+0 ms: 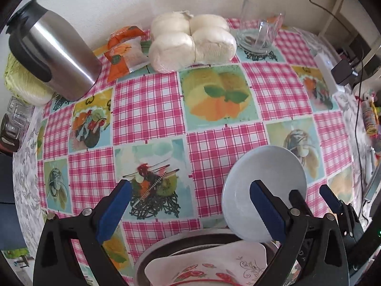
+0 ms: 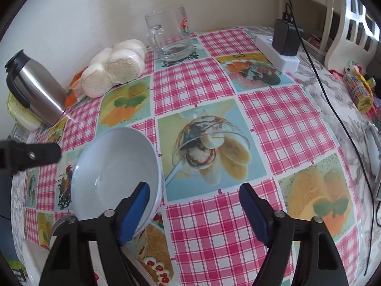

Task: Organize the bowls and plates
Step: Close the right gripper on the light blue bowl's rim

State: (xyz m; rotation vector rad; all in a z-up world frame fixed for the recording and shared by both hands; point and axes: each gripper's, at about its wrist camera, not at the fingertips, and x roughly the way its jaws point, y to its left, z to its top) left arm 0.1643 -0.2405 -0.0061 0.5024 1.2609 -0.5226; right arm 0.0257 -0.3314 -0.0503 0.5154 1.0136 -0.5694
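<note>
While both hand-held grippers (image 1: 190,202) (image 2: 194,205) are gaping apart, the left finger (image 1: 266,209) is hiding part of the tilted blue bowl (image 1: 264,190).

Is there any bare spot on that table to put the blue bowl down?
Yes: the checked middle, between the bowl and the glass mug, lies bare. The back edge is crowded: thermos, wrapped buns, mug, power strip.
</note>
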